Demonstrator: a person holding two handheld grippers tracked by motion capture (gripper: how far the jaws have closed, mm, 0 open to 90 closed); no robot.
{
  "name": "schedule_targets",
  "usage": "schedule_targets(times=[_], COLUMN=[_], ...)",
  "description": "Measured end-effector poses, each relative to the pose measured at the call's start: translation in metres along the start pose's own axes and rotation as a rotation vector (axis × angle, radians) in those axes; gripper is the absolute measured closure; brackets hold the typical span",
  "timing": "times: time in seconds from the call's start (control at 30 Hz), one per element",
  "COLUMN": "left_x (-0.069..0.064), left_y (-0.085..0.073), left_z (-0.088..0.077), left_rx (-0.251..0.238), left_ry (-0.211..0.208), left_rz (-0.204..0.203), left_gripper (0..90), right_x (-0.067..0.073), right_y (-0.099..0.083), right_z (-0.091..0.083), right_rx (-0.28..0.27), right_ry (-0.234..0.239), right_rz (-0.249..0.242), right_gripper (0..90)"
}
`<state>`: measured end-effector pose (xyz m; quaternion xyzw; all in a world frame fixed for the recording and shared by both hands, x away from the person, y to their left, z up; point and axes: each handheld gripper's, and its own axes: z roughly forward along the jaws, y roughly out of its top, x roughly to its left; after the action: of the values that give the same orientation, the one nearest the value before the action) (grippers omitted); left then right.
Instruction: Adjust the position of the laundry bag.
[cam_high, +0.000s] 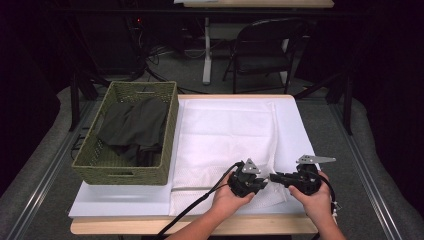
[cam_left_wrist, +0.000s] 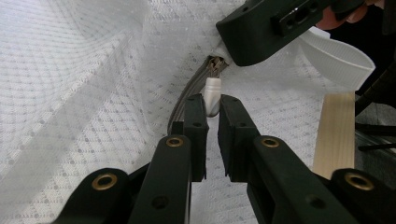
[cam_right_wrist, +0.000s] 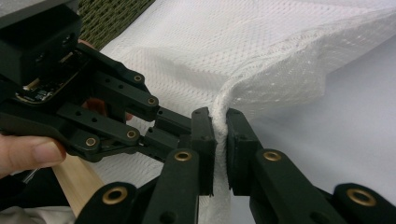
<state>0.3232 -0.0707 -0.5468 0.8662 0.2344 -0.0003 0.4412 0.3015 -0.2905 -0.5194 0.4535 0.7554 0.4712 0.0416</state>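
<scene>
The left claw (cam_left_wrist: 212, 109) pinches the white zipper pull (cam_left_wrist: 211, 93); the right claw (cam_right_wrist: 220, 126) clamps the mesh bag's (cam_right_wrist: 261, 42) bunched edge (both nearly closed).

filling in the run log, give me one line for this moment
left gripper: shut on zipper pull | right gripper: shut on mesh bag edge | basket: dark clothes inside

Your left gripper (cam_high: 258, 184) sits just left of your right gripper (cam_high: 276, 177), both on the mesh bag (cam_high: 225, 135); the basket (cam_high: 130, 172) lies farther left, clothes (cam_high: 132, 127) inside.
</scene>
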Motion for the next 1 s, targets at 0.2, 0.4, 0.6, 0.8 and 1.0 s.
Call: schedule_targets(times=[0.2, 0.4, 0.6, 0.8, 1.0], left_x=[0.001, 0.005, 0.007, 0.007, 0.01], left_y=[-0.002, -0.003, -0.006, -0.007, -0.009], left_z=[-0.003, -0.005, -0.007, -0.008, -0.009], left_rx=[-0.019, -0.026, -0.028, -0.04, -0.05], left_ry=[-0.004, 0.005, -0.001, -0.003, -0.006], left_rz=[-0.015, -0.032, -0.037, -0.043, -0.033], left_gripper=[82.3, 80.1, 77.3, 73.7, 70.7], right_x=[0.004, 0.006, 0.01, 0.015, 0.02], right_y=[0.002, 0.004, 0.006, 0.009, 0.011], right_z=[0.0, 0.001, 0.004, 0.007, 0.012], right_rx=[0.001, -0.021, -0.034, -0.028, -0.046], right_ry=[0.011, 0.028, 0.042, 0.059, 0.099], right_rz=[-0.007, -0.012, -0.016, -0.024, -0.014], right_gripper=[84.9, 85.1, 85.1, 85.2, 85.2])
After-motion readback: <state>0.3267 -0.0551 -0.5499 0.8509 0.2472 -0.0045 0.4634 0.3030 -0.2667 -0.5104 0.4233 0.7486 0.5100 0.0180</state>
